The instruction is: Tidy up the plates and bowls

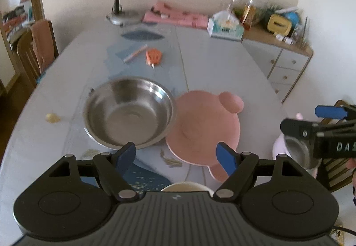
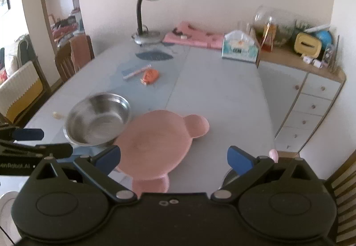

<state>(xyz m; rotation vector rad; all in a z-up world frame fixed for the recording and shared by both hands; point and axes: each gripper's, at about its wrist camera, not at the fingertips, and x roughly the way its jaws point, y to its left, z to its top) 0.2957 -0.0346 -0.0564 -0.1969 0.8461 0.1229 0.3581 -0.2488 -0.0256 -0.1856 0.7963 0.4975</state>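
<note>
- Left gripper (image 1: 176, 154): jaws apart, nothing between the blue pads; it hangs over the near edge of the table (image 1: 222, 63), above the gap where the steel bowl and the pink plate meet
- Right gripper (image 2: 173, 160): jaws spread wide, empty; the near part of the plate shows between its fingers from above, pads not touching it
- Steel bowl (image 1: 129, 112): upright and empty on the table, left of the plate; its rim overlaps or touches the plate's left edge, cannot tell which
- Pink bear-shaped plate (image 1: 207, 128): flat on the table, one round ear pointing to the far right, the other toward the near edge
- Cream-coloured rim (image 1: 187, 186) just below the left gripper, mostly hidden by its body; kind of vessel not clear
- Left wrist view, right edge: a small steel cup in a pink holder (image 1: 296, 150), partly behind the right gripper
- Mid-table: orange object (image 1: 153, 55) beside a pen (image 1: 135, 53), well apart from the dishes
- Far end: desk lamp (image 2: 146, 12), pink folded cloth (image 2: 195, 37), tissue box (image 2: 240, 47); cabinet (image 2: 311, 99) to the right of the table
- Motion blur in both views
</note>
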